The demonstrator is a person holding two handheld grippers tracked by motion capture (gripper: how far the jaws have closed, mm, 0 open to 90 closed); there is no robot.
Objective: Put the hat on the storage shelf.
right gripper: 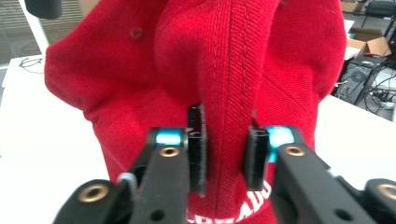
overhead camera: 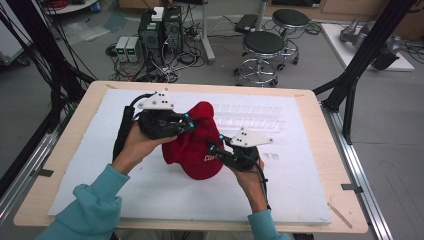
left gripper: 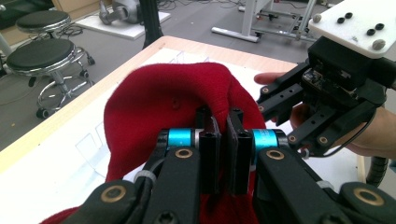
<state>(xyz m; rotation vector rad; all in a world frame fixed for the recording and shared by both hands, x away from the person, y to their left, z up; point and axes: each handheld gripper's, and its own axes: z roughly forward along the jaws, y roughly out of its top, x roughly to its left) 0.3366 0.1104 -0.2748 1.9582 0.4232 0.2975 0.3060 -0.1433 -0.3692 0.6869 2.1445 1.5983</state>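
Note:
A red cap (overhead camera: 197, 145) with white lettering on its front is held up over the white mat (overhead camera: 150, 185) in the middle of the table. My left gripper (overhead camera: 192, 122) is shut on a fold of the cap's crown (left gripper: 187, 95) from the left. My right gripper (overhead camera: 216, 145) pinches a ridge of the cap's fabric (right gripper: 229, 93) from the right, jaws closed onto the seam. In the left gripper view the right gripper (left gripper: 268, 100) shows just behind the cap, held by a hand.
A clear plastic tray (overhead camera: 250, 117) lies on the mat behind the cap. The wooden table edge (overhead camera: 320, 130) runs along the right. Black stools (overhead camera: 262, 47), computer boxes (overhead camera: 160, 27) and cables stand on the floor beyond the table.

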